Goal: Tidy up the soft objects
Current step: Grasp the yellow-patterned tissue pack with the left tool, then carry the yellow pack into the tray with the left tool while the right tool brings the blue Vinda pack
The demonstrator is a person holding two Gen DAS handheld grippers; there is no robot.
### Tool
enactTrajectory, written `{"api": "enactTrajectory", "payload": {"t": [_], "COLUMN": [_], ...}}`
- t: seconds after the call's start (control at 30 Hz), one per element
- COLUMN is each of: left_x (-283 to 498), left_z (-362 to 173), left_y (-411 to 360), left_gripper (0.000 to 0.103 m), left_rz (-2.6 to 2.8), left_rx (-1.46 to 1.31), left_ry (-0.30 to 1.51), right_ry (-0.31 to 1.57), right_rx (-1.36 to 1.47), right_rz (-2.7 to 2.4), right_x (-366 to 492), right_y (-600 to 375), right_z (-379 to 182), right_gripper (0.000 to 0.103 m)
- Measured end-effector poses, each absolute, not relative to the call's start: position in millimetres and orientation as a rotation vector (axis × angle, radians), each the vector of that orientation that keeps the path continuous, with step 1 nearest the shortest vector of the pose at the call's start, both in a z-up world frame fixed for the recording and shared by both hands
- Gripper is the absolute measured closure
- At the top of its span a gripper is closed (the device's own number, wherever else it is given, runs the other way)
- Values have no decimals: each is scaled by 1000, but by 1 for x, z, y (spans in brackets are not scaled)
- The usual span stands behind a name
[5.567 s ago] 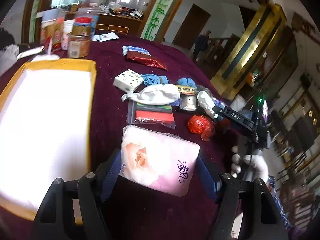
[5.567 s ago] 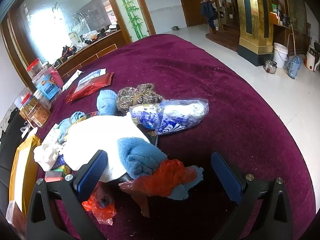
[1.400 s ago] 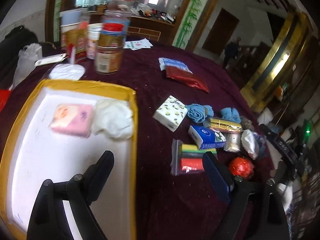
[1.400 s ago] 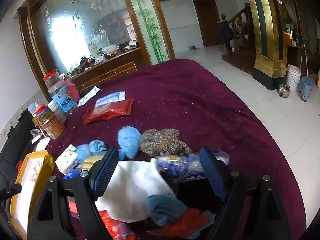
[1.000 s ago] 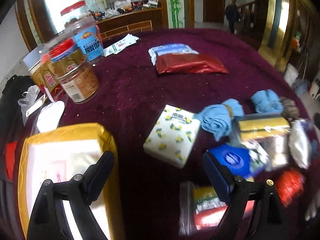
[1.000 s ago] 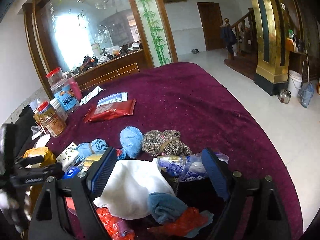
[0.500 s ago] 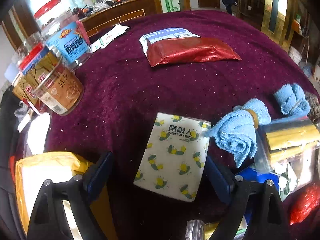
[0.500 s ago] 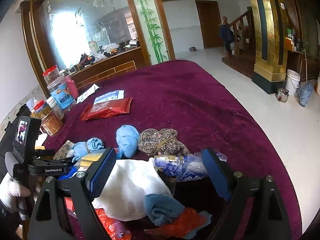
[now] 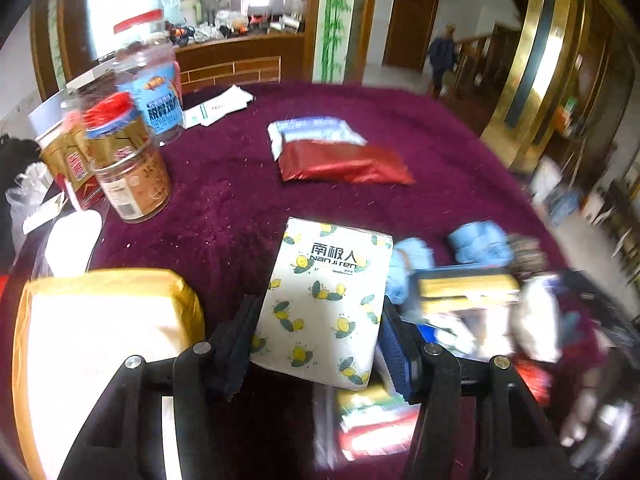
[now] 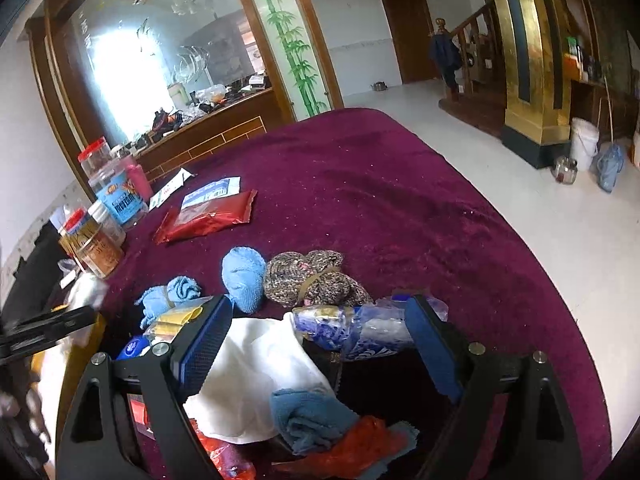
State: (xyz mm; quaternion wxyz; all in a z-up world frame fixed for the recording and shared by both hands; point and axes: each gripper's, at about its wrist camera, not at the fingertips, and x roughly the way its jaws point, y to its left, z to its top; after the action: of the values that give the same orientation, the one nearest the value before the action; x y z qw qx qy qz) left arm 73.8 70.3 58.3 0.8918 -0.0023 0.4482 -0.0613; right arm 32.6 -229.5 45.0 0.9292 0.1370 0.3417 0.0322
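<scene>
A white tissue pack with a lemon print (image 9: pixel 328 300) sits between the pads of my left gripper (image 9: pixel 318 320). The jaws are closing and both pads touch its sides. To its left lies the yellow-rimmed white tray (image 9: pixel 120 280). My right gripper (image 10: pixel 319 308) stands open above a heap of soft things: a white cloth (image 10: pixel 256 368), a dark blue towel (image 10: pixel 308 416) and a blue-and-white plastic bag (image 10: pixel 360 332). Nothing is gripped there. Beyond the heap lie a light blue knitted ball (image 10: pixel 242 276), a brown knitted bundle (image 10: pixel 316 276) and a small rolled blue cloth (image 10: pixel 172 292).
Several jars with red lids (image 9: pixel 128 168) stand at the table's back left. A red foil pouch (image 9: pixel 344 164) lies on a white-blue packet mid-table. The purple tablecloth (image 10: pixel 400 200) ends at a rounded edge on the right, with floor beyond. A person (image 10: pixel 442 52) stands far off by the stairs.
My left gripper's jaws have come in from wide open onto the sides of the lemon-print tissue pack, and its view has tilted up. The right gripper has stayed over the heap.
</scene>
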Motion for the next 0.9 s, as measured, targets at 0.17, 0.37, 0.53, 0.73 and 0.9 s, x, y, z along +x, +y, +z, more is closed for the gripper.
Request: {"api": "enactTrajectory", "payload": {"t": [0.17, 0.37, 0.53, 0.73, 0.9], "left_x": [30, -30, -74, -119, -139], "left_z": [86, 93, 86, 81, 76], "left_y": [88, 103, 118, 140, 157], "left_gripper": [43, 43, 43, 43, 43], "left_rz": [-204, -274, -320, -303, -291], "left_rx": [-117, -231, -371, -472, -536], "left_ry": [871, 862, 851, 779, 750], "right_ry": [709, 710, 727, 733, 734], "right_rx": [312, 285, 262, 257, 266], "right_rz": [66, 52, 29, -22, -67], "right_x": [32, 32, 35, 34, 32], "right_y": [-235, -235, -235, -240, -245], "right_z": [43, 41, 36, 32, 32], "right_gripper": [16, 15, 15, 15, 15]}}
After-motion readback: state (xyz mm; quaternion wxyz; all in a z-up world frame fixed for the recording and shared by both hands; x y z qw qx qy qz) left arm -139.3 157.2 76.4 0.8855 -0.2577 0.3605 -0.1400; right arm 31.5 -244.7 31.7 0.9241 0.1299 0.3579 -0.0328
